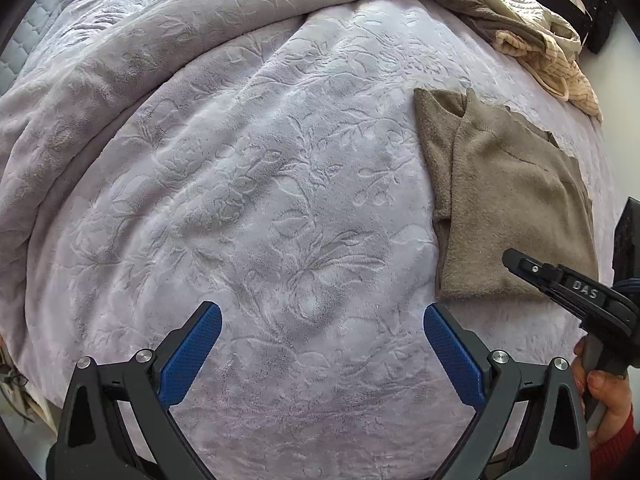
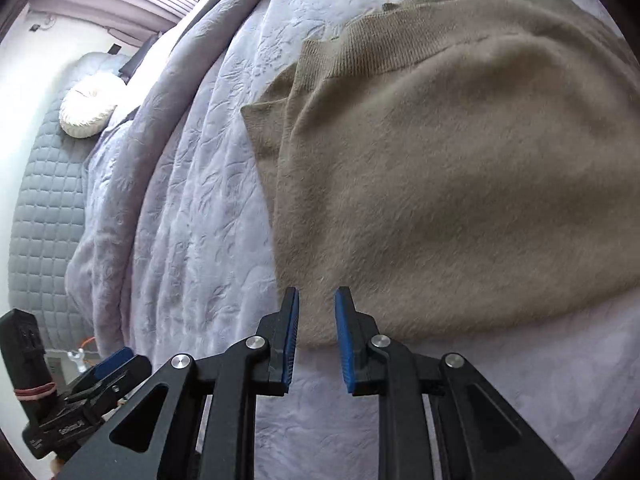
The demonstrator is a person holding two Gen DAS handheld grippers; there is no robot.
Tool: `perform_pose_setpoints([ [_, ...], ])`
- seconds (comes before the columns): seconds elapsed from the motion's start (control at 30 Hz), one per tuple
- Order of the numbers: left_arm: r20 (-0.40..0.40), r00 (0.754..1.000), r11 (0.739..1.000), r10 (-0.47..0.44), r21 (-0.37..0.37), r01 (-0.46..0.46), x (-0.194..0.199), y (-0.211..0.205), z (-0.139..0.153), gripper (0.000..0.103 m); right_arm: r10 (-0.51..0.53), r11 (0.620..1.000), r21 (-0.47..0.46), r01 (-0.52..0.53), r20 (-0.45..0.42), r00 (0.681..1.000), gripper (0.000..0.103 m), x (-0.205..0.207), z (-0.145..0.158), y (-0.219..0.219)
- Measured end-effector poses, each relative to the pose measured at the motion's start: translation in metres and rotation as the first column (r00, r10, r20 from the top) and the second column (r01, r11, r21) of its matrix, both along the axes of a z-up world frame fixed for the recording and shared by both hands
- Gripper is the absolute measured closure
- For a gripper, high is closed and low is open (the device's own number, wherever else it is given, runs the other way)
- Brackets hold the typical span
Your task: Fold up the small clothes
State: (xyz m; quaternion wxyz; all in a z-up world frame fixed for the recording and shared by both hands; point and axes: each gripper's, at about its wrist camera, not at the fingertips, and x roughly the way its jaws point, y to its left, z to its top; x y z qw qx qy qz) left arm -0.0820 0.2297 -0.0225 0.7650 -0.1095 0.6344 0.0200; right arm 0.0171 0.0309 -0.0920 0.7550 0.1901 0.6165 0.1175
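Observation:
A folded taupe knit sweater [image 1: 508,196] lies flat on the lilac embossed blanket [image 1: 256,200], at the right of the left wrist view. It fills the upper right of the right wrist view [image 2: 460,176]. My left gripper [image 1: 322,312] is wide open and empty over bare blanket, left of the sweater. My right gripper [image 2: 317,300] is partly open with nothing between its blue pads, at the sweater's near left corner. The right gripper also shows in the left wrist view [image 1: 516,258], over the sweater's near edge.
A pile of beige and cream clothes [image 1: 532,36] lies at the far right of the bed. The blanket is bunched in a thick fold [image 1: 120,60] at the left. A round white cushion [image 2: 88,110] sits on a grey quilted mattress [image 2: 44,208].

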Motion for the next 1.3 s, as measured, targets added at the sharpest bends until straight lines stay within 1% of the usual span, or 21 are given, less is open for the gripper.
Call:
perform_pose_setpoints([
  [0.03, -0.001, 1.000, 1.000, -0.004, 0.001, 0.004, 0.000, -0.002, 0.000, 0.002, 0.013, 0.999, -0.037, -0.015, -0.042, 0.999, 0.081, 0.002, -0.013, 0.000],
  [0.07, -0.003, 1.000, 1.000, -0.010, 0.005, 0.010, 0.000, -0.005, 0.000, 0.002, 0.016, 0.998, -0.053, -0.021, -0.095, 0.995, 0.081, -0.002, -0.027, -0.013],
  [0.1, -0.004, 1.000, 1.000, -0.016, 0.009, 0.016, 0.000, -0.007, 0.001, 0.002, 0.009, 0.999, -0.046, -0.015, -0.139, 0.990, 0.082, -0.008, -0.039, -0.024],
  [0.13, -0.001, 1.000, 1.000, -0.020, 0.011, 0.021, 0.000, -0.009, 0.002, 0.002, -0.004, 1.000, -0.030, 0.000, -0.138, 0.990, 0.082, -0.014, -0.044, -0.025],
  [0.2, 0.007, 1.000, 1.000, -0.029, 0.012, 0.029, 0.000, -0.012, 0.005, 0.002, 0.018, 0.999, -0.037, -0.023, -0.123, 0.992, 0.082, -0.023, -0.042, -0.023],
  [0.27, 0.010, 0.999, 0.999, -0.033, 0.009, 0.033, 0.000, -0.015, 0.006, 0.002, 0.036, 0.999, -0.027, -0.041, -0.154, 0.987, 0.082, -0.032, -0.043, -0.022],
  [0.47, 0.008, 0.999, 0.999, -0.033, -0.006, 0.033, -0.004, -0.022, 0.008, 0.002, -0.009, 0.999, 0.039, 0.016, -0.168, 0.986, 0.082, -0.058, -0.037, -0.038],
  [0.67, 0.008, 0.999, 0.999, -0.048, -0.019, 0.048, -0.010, -0.032, 0.011, 0.002, -0.060, 0.994, 0.077, 0.076, -0.189, 0.980, 0.082, -0.086, -0.026, -0.050],
  [0.73, 0.009, 0.999, 0.998, -0.053, -0.020, 0.053, -0.011, -0.036, 0.011, 0.002, -0.082, 0.991, 0.087, 0.101, -0.200, 0.976, 0.074, -0.096, -0.023, -0.056],
  [0.8, 0.008, 0.998, 0.998, -0.057, -0.032, 0.057, -0.012, -0.040, 0.011, 0.002, -0.097, 0.989, 0.094, 0.118, -0.205, 0.974, 0.073, -0.103, -0.020, -0.062],
  [0.97, -0.025, 0.996, 0.992, -0.089, -0.089, 0.086, -0.012, -0.059, 0.003, 0.002, -0.116, 0.986, 0.093, 0.138, -0.208, 0.971, 0.073, -0.113, -0.012, -0.077],
  [1.07, -0.052, 0.992, 0.988, -0.111, -0.118, 0.104, -0.010, -0.073, -0.006, 0.002, -0.123, 0.985, 0.089, 0.144, -0.209, 0.970, 0.071, -0.113, -0.008, -0.086],
  [1.13, -0.074, 0.992, 0.991, -0.099, -0.101, 0.091, -0.009, -0.079, -0.014, 0.002, -0.124, 0.986, 0.085, 0.144, -0.211, 0.970, 0.067, -0.111, -0.008, -0.092],
  [1.17, -0.088, 0.992, 0.991, -0.091, -0.107, 0.082, -0.007, -0.081, -0.019, 0.002, -0.123, 0.986, 0.085, 0.144, -0.213, 0.969, 0.066, -0.110, -0.008, -0.094],
  [1.27, -0.126, 0.990, 0.984, -0.064, -0.174, 0.042, -0.004, -0.083, -0.033, 0.002, -0.125, 0.983, 0.107, 0.151, -0.222, 0.967, 0.066, -0.105, -0.010, -0.102],
  [1.3, -0.130, 0.990, 0.982, -0.054, -0.189, 0.029, -0.003, -0.082, -0.036, 0.002, -0.126, 0.979, 0.128, 0.158, -0.228, 0.966, 0.063, -0.103, -0.012, -0.105],
])
